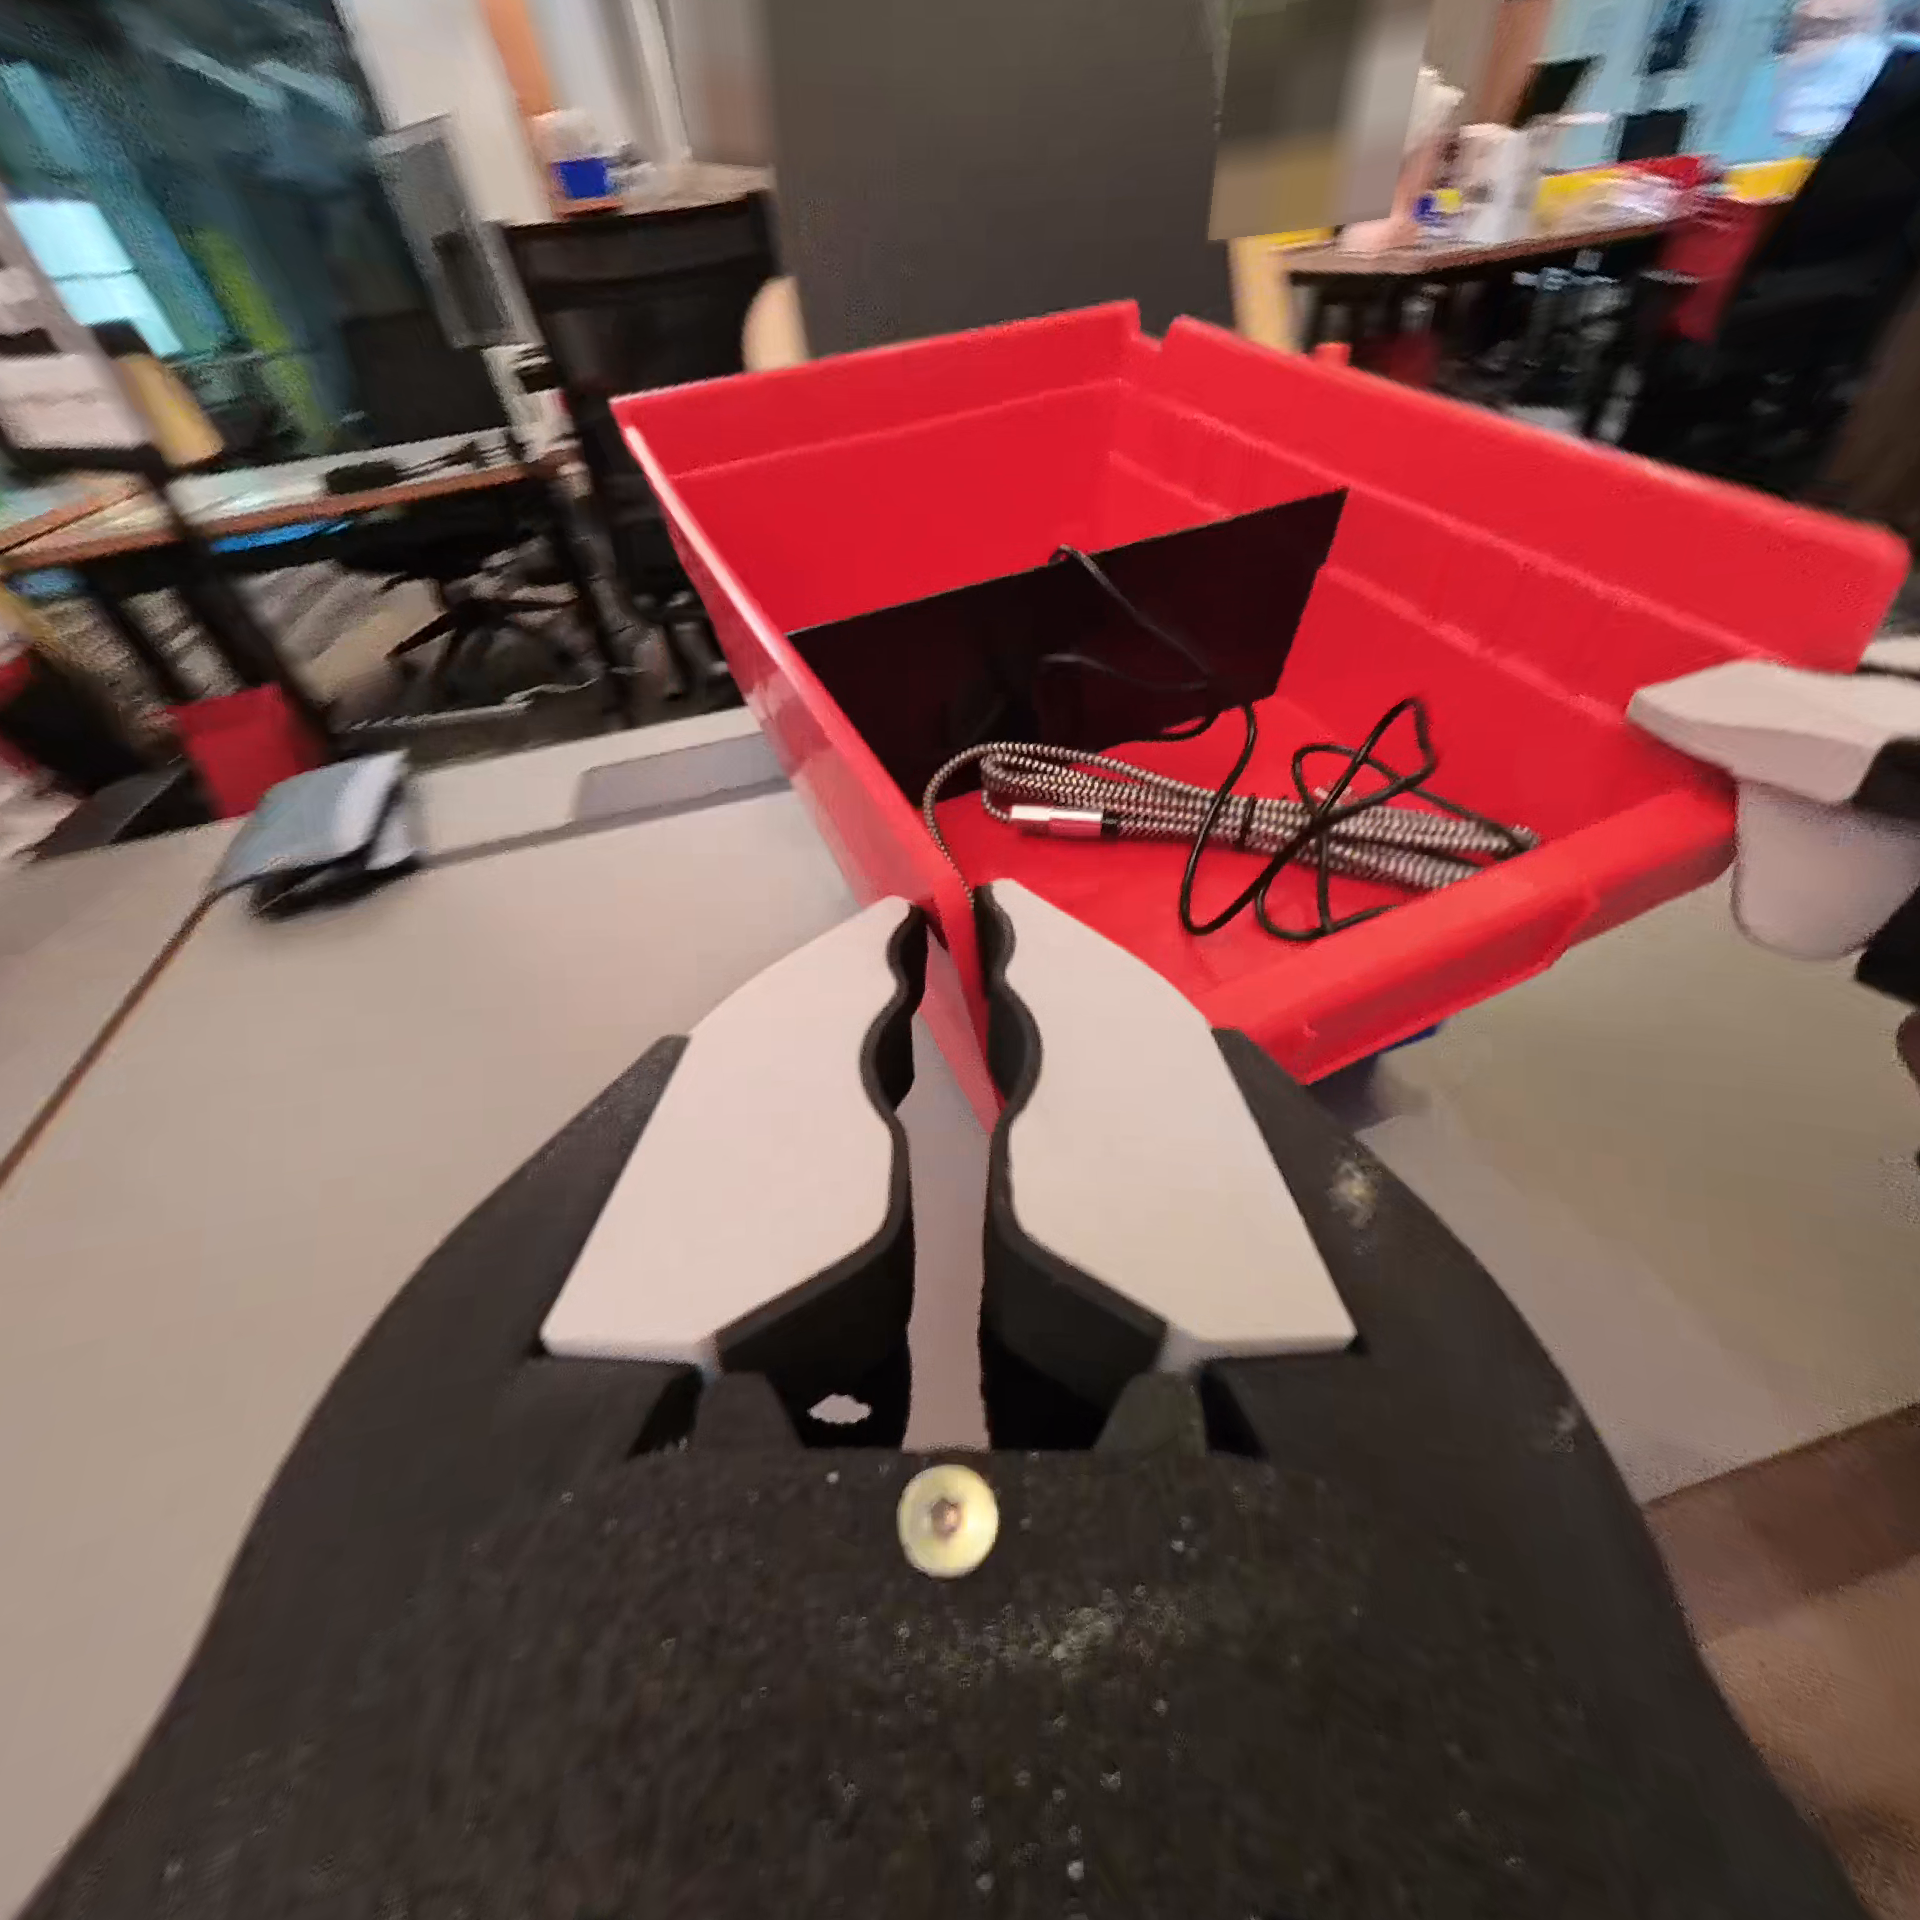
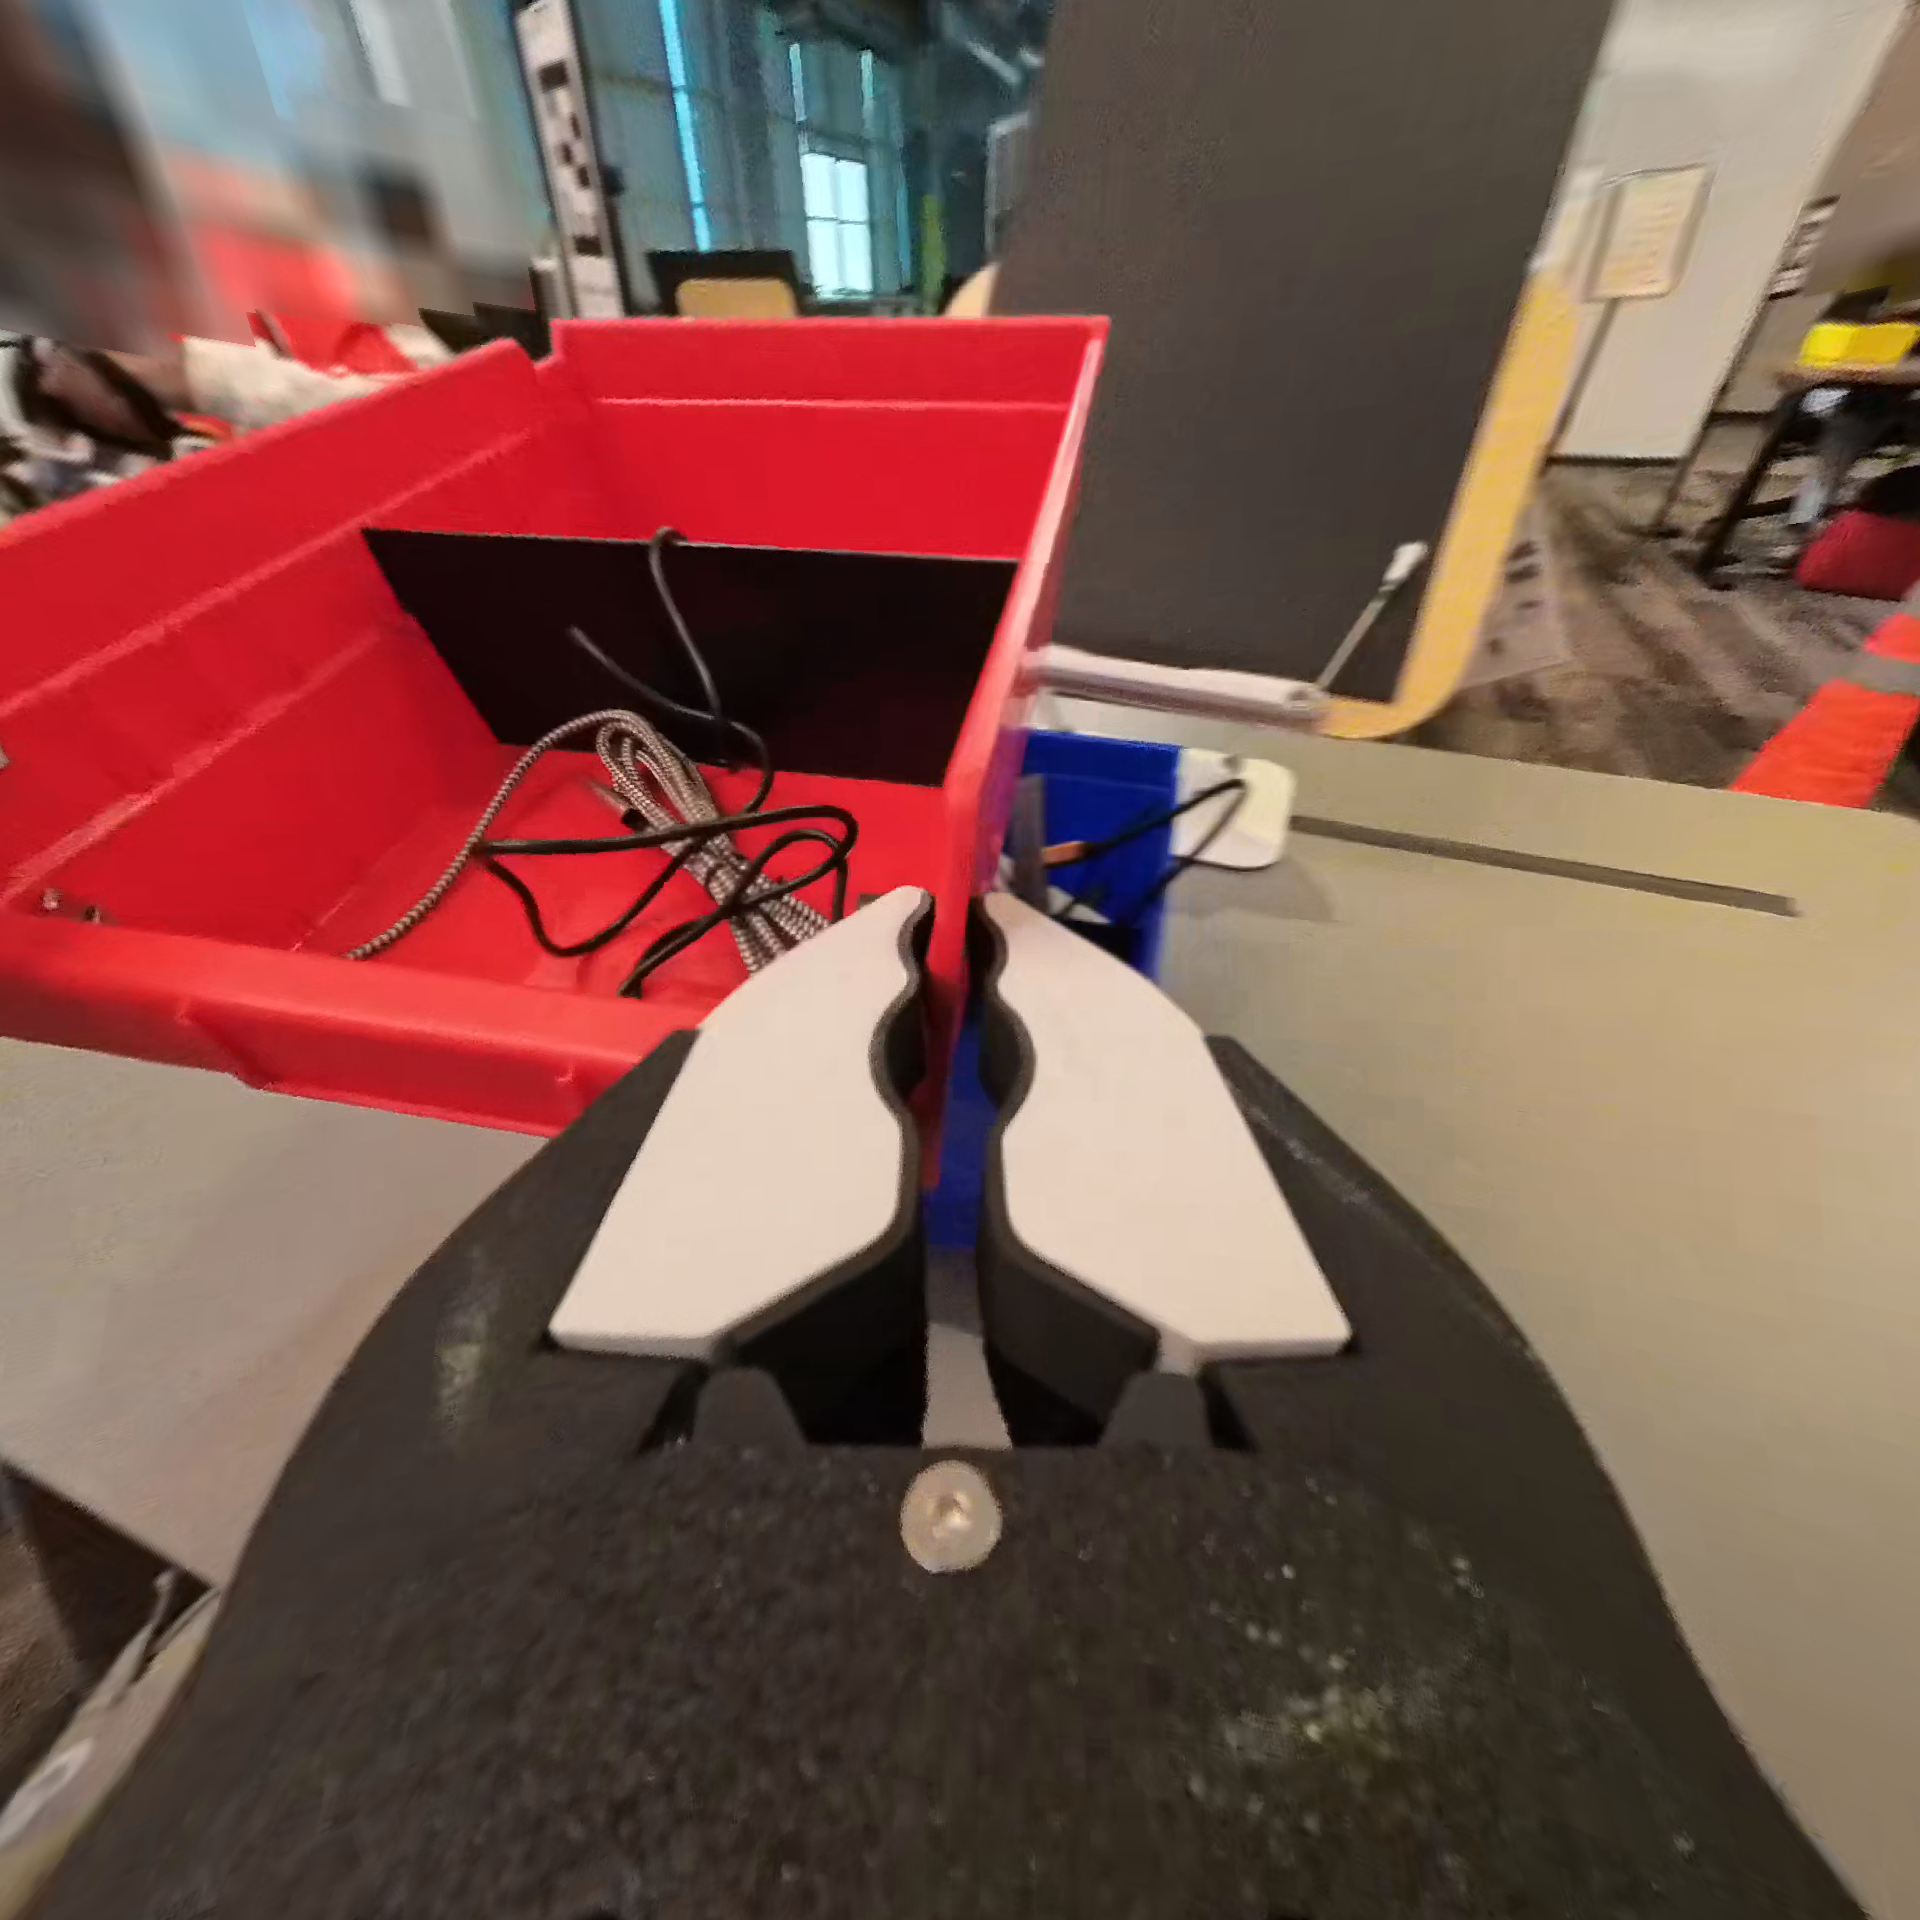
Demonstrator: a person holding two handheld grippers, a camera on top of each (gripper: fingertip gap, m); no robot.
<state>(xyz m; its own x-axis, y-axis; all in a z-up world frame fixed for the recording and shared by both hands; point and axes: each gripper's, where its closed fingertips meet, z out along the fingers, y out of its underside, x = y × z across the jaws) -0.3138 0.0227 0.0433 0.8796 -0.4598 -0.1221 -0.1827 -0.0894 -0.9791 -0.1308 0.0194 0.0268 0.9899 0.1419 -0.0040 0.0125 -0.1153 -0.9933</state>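
Note:
A red plastic bin (image 1: pixel 1558 592) holds a black divider panel (image 1: pixel 1049 634), a coiled braided cable (image 1: pixel 1195 805) and a thin black cable (image 1: pixel 1226 904). My left gripper (image 1: pixel 951 920) is shut on the bin's left side wall. My right gripper (image 2: pixel 951 914) is shut on the bin's right side wall (image 2: pixel 1023 623). The bin (image 2: pixel 312 997) looks tilted and raised off the grey table (image 1: pixel 312 1143). The divider (image 2: pixel 831 644) and the braided cable (image 2: pixel 665 790) also show in the right wrist view. The right gripper's fingers (image 1: pixel 1766 727) show at the bin's far corner in the left wrist view.
A blue bin (image 2: pixel 1101 810) with a wire in it sits just behind the red bin's right wall. A folded dark cloth (image 1: pixel 322 831) lies on the table to the left. Desks, chairs and shelves stand beyond the table (image 2: pixel 1558 1091).

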